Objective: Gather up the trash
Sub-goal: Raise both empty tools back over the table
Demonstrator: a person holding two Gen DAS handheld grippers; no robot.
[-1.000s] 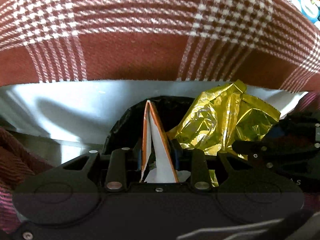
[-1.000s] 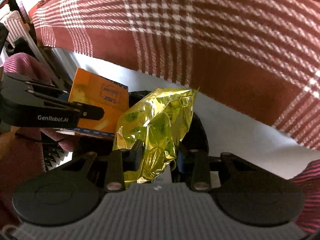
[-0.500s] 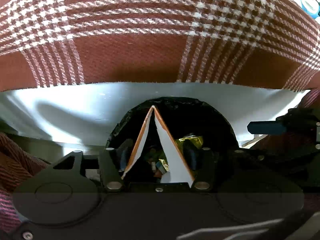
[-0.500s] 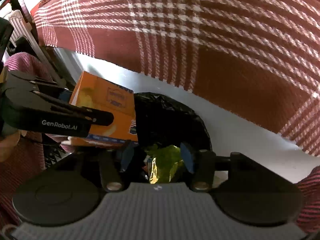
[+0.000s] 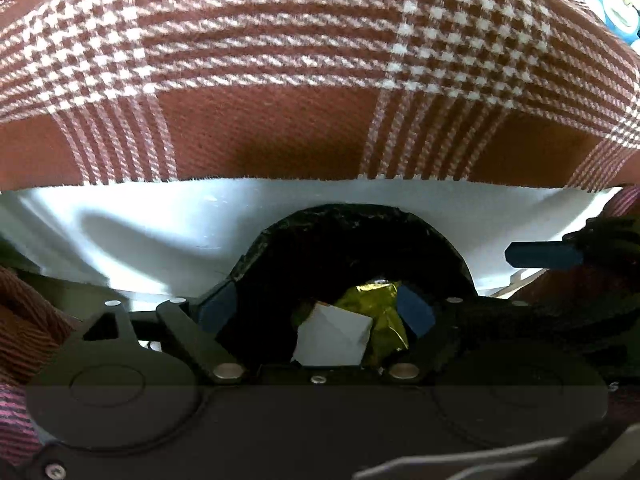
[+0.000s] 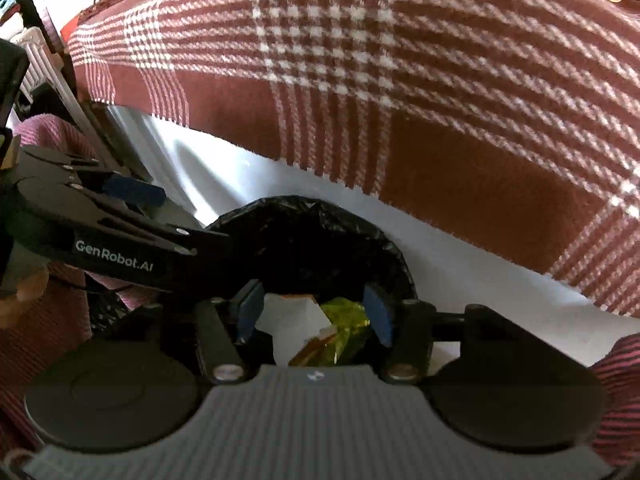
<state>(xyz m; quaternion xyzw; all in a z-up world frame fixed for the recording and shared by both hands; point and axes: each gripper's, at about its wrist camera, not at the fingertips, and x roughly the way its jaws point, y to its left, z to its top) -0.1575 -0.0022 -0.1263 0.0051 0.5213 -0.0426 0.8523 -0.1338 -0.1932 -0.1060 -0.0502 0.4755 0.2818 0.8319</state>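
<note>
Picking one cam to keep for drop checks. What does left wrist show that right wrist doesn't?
Left wrist only: a blue cartoon toy at top right.

Right wrist only: the left gripper side-on with its printed logo, and a white radiator.

Both: the black-lined bin, the gold foil wrapper and orange carton inside it, the plaid cloth, jaws opening, empty.

Left hand-held gripper (image 5: 318,310) opening, right hand-held gripper (image 6: 314,314) opening, both empty

Woven plaid cloth (image 5: 280,80), glossy black plastic bin liner (image 5: 344,224), crinkled gold foil wrapper (image 5: 380,304)
</note>
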